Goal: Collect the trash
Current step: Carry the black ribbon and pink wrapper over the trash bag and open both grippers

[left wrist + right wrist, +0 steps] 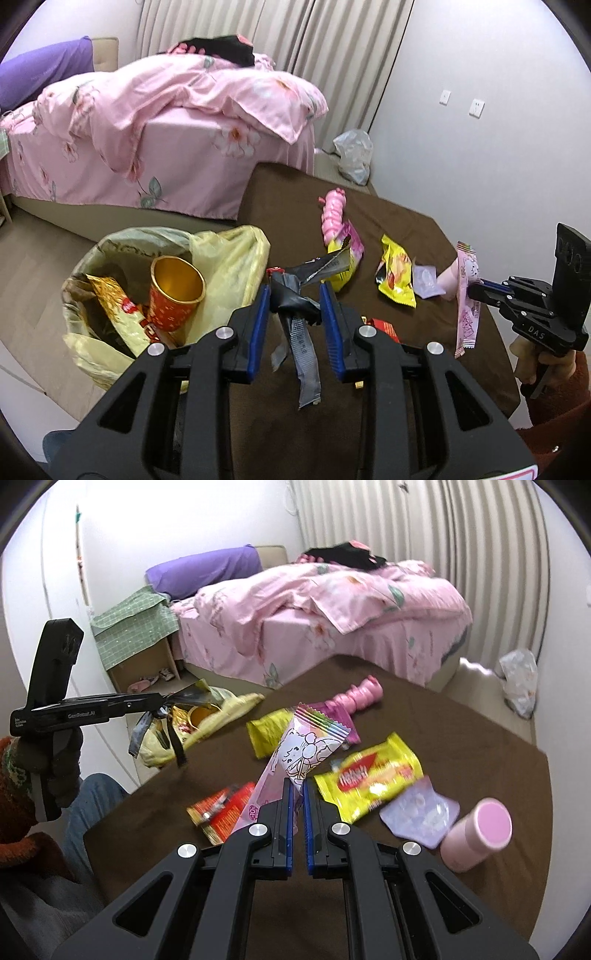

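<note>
My left gripper (294, 291) has its jaws apart, and a crumpled grey-black wrapper (295, 306) hangs between them above the table edge, beside the yellow-lined trash bin (229, 258). In the right wrist view the left gripper (162, 701) carries that wrapper (184, 698) over the bin (207, 716). My right gripper (298, 786) is shut on a pink cartoon wrapper (306, 753), lifted off the brown table (480, 738); the pair also shows in the left wrist view, gripper (474, 290) and wrapper (466, 306).
On the table lie a yellow snack bag (373, 779), a yellow-pink wrapper (269, 731), a red-orange wrapper (221, 812), a lilac packet (421, 812), a pink cup (476, 834) and a pink twisted object (354, 698). A red-gold cup (175, 295) sits in the bin. The pink bed (147, 140) stands behind.
</note>
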Demonstrator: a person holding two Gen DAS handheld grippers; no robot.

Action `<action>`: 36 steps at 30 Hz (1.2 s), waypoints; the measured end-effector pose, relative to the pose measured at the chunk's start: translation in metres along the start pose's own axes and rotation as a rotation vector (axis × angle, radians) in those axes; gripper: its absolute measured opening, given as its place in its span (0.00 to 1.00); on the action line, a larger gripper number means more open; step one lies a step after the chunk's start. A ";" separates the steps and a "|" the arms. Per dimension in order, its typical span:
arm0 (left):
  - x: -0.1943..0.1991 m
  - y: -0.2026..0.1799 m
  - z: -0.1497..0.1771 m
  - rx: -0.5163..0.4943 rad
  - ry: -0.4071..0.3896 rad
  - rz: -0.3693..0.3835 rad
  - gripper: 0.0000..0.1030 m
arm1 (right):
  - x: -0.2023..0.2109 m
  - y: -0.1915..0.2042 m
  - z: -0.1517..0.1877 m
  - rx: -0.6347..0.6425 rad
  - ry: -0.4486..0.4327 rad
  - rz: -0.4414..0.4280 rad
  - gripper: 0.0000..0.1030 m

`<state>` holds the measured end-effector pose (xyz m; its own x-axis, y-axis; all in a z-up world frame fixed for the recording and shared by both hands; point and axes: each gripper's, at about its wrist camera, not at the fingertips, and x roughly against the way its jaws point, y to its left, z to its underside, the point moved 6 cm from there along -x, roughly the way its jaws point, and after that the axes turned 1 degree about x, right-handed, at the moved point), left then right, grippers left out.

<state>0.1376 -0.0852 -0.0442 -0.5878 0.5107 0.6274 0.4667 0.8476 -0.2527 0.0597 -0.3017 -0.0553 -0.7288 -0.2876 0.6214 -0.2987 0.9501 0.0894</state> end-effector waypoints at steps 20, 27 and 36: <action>0.092 0.096 -0.035 0.123 -0.188 -0.136 0.26 | -0.032 0.106 -0.087 0.264 -0.055 -0.136 0.07; 0.084 0.124 -0.040 0.190 -0.205 -0.130 0.26 | -0.067 0.125 -0.109 0.263 -0.029 -0.200 0.07; 0.038 0.154 -0.040 0.240 -0.179 -0.100 0.26 | -0.159 0.151 -0.118 0.255 0.096 -0.254 0.07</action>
<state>0.2137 0.0585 -0.0299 -0.7399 0.4228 0.5233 0.2442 0.8936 -0.3766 0.2031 -0.0986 -0.0483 -0.5541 -0.4863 0.6756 -0.6156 0.7857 0.0606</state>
